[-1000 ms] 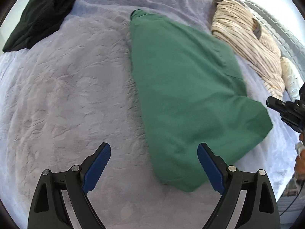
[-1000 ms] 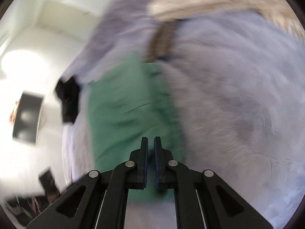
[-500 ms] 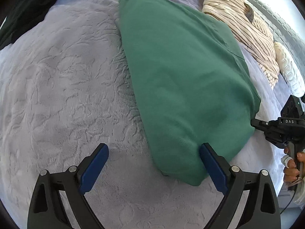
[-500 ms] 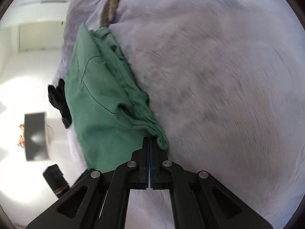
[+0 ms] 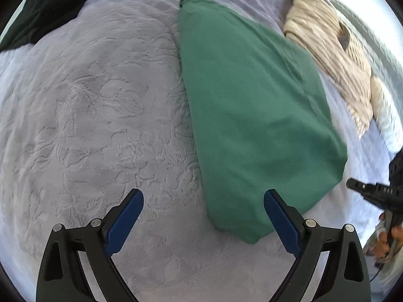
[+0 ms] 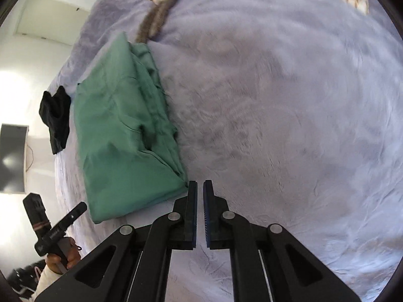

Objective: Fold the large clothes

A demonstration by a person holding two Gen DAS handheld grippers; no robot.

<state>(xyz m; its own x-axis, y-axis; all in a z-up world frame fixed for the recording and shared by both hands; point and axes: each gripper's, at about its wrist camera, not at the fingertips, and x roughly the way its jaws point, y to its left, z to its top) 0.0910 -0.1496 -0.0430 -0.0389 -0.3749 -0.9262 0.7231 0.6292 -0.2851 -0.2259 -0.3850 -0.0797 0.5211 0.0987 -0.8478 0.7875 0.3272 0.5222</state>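
Observation:
A green garment [image 5: 252, 115] lies folded into a long wedge on the lavender bed cover [image 5: 88, 113]. My left gripper [image 5: 202, 193] hangs wide open above the garment's near narrow end, the right blue pad [image 5: 282, 224] over its edge and nothing gripped. In the right wrist view my right gripper [image 6: 200, 183] sits just off the green garment's [image 6: 121, 138] near corner. Its jaws are opening, a narrow slit shows between the pads, and no cloth is in it. The right gripper's tip [image 5: 352, 183] also shows at the left view's right edge.
A black garment [image 5: 42, 7] lies at the far left of the bed and a cream striped sweater [image 5: 332, 58] at the far right. A dark screen [image 6: 12, 158] hangs on the white wall beyond the bed. A hand [image 6: 60, 256] holds the left gripper's handle.
My right gripper was shut on the green garment's corner half a second ago. It has let go and the corner now lies flat on the bed. The left gripper has shifted slightly over the garment.

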